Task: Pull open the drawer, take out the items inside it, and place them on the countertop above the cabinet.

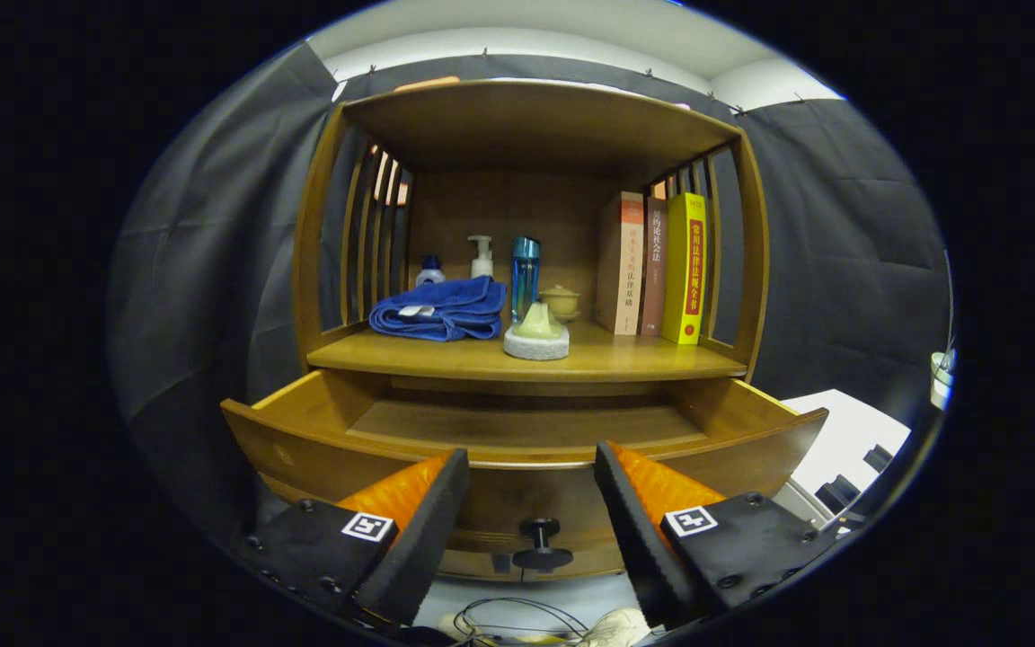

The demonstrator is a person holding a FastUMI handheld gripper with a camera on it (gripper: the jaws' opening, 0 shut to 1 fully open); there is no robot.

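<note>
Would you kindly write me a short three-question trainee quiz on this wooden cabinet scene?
1. True or false: the wooden drawer is pulled open.
2. What lies folded on the shelf left of the tall blue bottle?
3. The gripper is: A) open, B) shut on the round black drawer knob.

Key: 1 true; 2 the folded blue towel; 3 A, fingers spread, the knob between and below them.

1. Gripper (531, 467): two wedge-shaped fingers tapering toward their tips, inner faces finely ribbed.
2. Each finger mounts on a black block base, at 7 and 5 o'clock.
3. Each base carries one square black-and-white fiducial marker.
4. Round screw heads dot the bases' corners and edges.
</note>
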